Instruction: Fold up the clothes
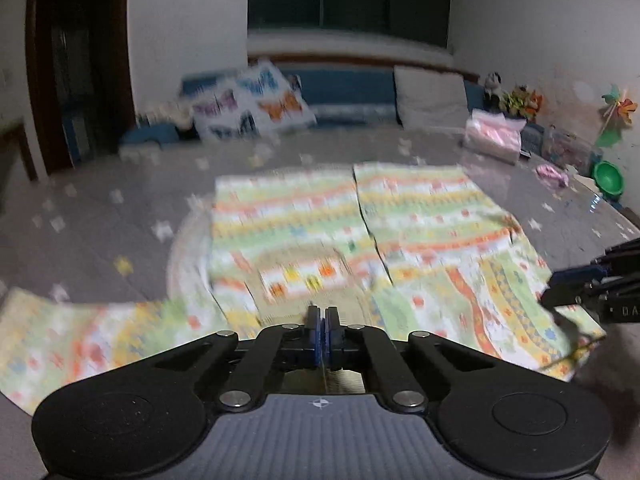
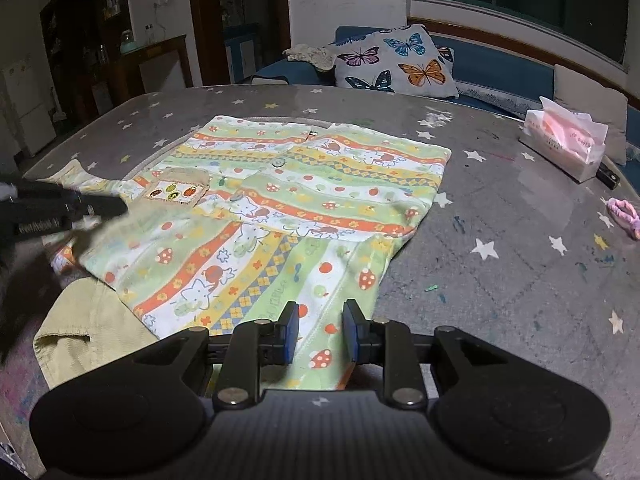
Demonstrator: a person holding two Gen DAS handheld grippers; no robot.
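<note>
A child's shirt (image 2: 280,208) with green, orange and yellow cartoon stripes lies spread on the grey star-print table (image 2: 500,280), partly folded, with a beige lining (image 2: 92,320) showing at its near left. It also shows, blurred, in the left wrist view (image 1: 360,232). My left gripper (image 1: 323,312) has its jaws closed together just above the shirt's pocket area; whether cloth is pinched is unclear. It also appears at the left of the right wrist view (image 2: 116,206). My right gripper (image 2: 320,320) is open, its fingers straddling the shirt's near hem. It enters the left wrist view at the right (image 1: 554,288).
A tissue pack (image 2: 564,142) and a pink hair tie (image 2: 624,216) lie on the table's right side. A butterfly cushion (image 2: 394,62) rests on the blue bench behind. A green bowl (image 1: 608,180) and toys stand at the far right.
</note>
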